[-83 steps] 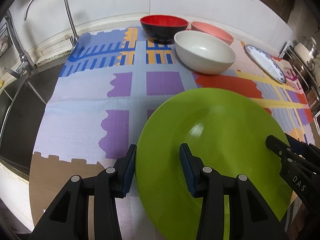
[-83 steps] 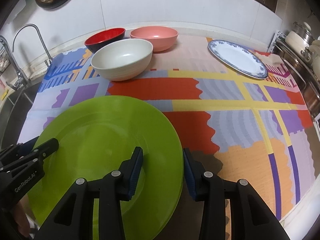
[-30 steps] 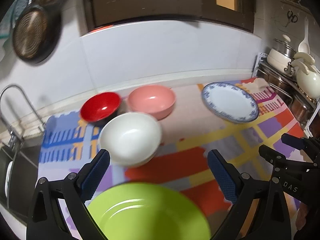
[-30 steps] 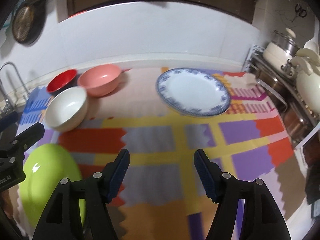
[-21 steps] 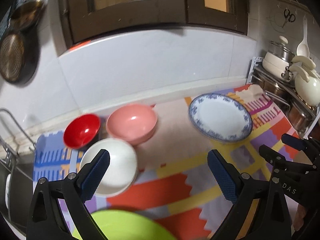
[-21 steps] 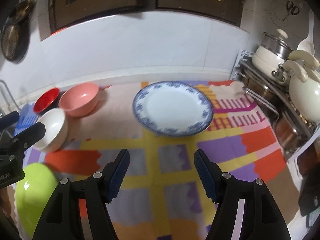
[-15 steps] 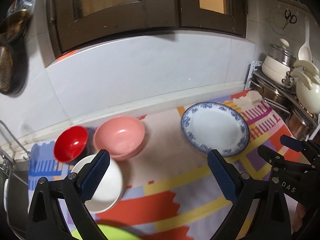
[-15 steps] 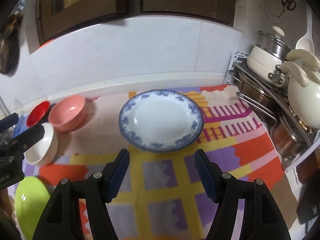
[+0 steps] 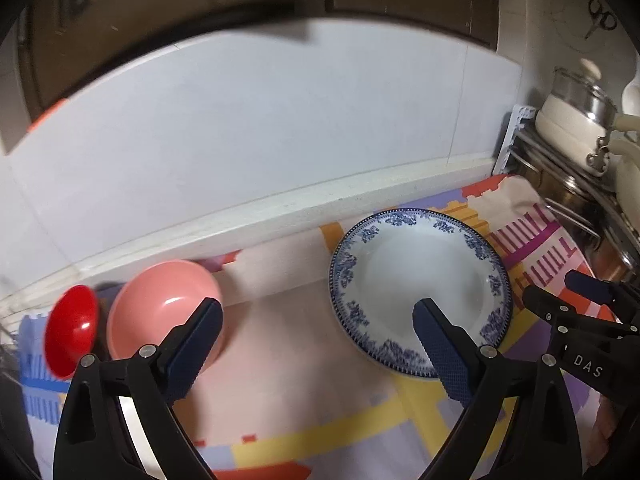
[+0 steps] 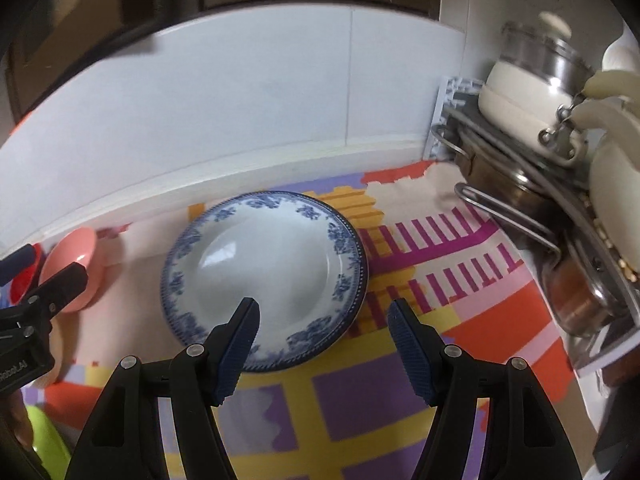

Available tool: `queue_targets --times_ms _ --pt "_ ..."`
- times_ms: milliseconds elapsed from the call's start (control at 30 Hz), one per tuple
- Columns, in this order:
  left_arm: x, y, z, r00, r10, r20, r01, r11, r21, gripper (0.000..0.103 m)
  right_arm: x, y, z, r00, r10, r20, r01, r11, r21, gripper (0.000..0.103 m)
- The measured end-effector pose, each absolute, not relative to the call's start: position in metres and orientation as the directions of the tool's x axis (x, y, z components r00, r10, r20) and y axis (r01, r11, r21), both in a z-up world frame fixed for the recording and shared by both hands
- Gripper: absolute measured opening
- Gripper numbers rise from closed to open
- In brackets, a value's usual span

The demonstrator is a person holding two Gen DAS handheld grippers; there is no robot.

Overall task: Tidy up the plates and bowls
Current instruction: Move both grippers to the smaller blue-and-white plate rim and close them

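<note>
A white plate with a blue floral rim (image 9: 416, 280) (image 10: 260, 264) lies flat on the patterned mat near the back wall. To its left stand a pink bowl (image 9: 156, 312) (image 10: 76, 264) and a red bowl (image 9: 70, 328). My left gripper (image 9: 318, 312) hangs open and empty above the mat, its right finger over the plate's near left rim. My right gripper (image 10: 324, 308) is open and empty too, hovering over the plate's near right rim. The green plate (image 10: 44, 440) shows only as a sliver at the lower left of the right wrist view.
A metal rack with a white lidded pot (image 10: 532, 92) and stacked pans (image 10: 576, 292) crowds the right edge of the counter. The white tiled wall (image 9: 280, 120) closes the back, with dark cabinet doors above. The colourful mat (image 10: 360, 400) covers the counter.
Both grippers let go of the green plate, opened and travelled right across the mat. The blue-rimmed plate is now close in front of both; the green plate has dropped almost out of view.
</note>
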State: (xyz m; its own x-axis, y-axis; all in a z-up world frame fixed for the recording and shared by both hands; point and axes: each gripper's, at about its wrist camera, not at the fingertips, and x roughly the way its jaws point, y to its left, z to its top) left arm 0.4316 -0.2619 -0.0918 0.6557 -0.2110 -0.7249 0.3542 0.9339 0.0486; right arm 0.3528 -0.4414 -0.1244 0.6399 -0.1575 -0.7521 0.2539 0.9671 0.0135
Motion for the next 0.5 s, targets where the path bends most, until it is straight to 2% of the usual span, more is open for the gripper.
queue_targets --times_ms 200,500 --pt "0.462 -0.283 -0.123 0.605 -0.202 -0.77 0.367 0.929 0.045 0.094 0.384 -0.464 -0.147 0.6 -0.135 -0.788 0.269 0.962 0.04 0.067" --pt "0.496 -0.3 -0.167 0.512 -0.195 -0.837 0.37 0.929 0.009 0.084 0.416 -0.485 -0.176 0.567 -0.168 -0.806 0.308 0.951 0.019 0.067"
